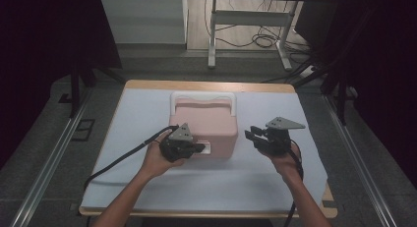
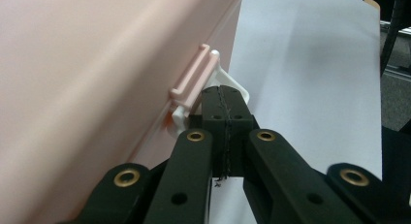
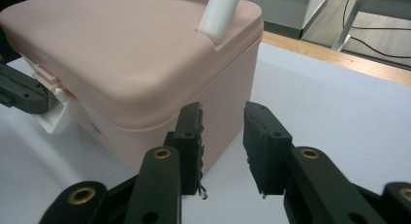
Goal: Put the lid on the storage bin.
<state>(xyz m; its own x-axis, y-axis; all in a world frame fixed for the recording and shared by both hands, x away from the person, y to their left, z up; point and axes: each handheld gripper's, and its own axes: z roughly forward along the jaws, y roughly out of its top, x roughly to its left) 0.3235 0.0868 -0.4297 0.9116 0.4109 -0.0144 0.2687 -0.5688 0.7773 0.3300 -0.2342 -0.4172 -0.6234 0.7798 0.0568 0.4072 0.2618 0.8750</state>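
White sheeting (image 1: 275,178) covers the table, with a pink box (image 1: 209,124) at its middle, white handle (image 1: 202,97) on the far side. Left gripper (image 1: 199,148) – jaws pressed together – sits at the box's near latch (image 2: 228,83), seemingly under its flap. Right gripper (image 1: 252,135) hovers right of the box, jaws parted around nothing.

1. The left tongs (image 1: 198,148) are sitting with jaws pressed fully together, pointing rightward in the high view.
2. The left hand (image 1: 158,156) is wrapping the tongs' body, forearm rising from the bottom edge.
3. The right tongs (image 1: 252,134) are pointing leftward, jaws parted with nothing between them.
4. The right hand (image 1: 285,158) is gripping from below.
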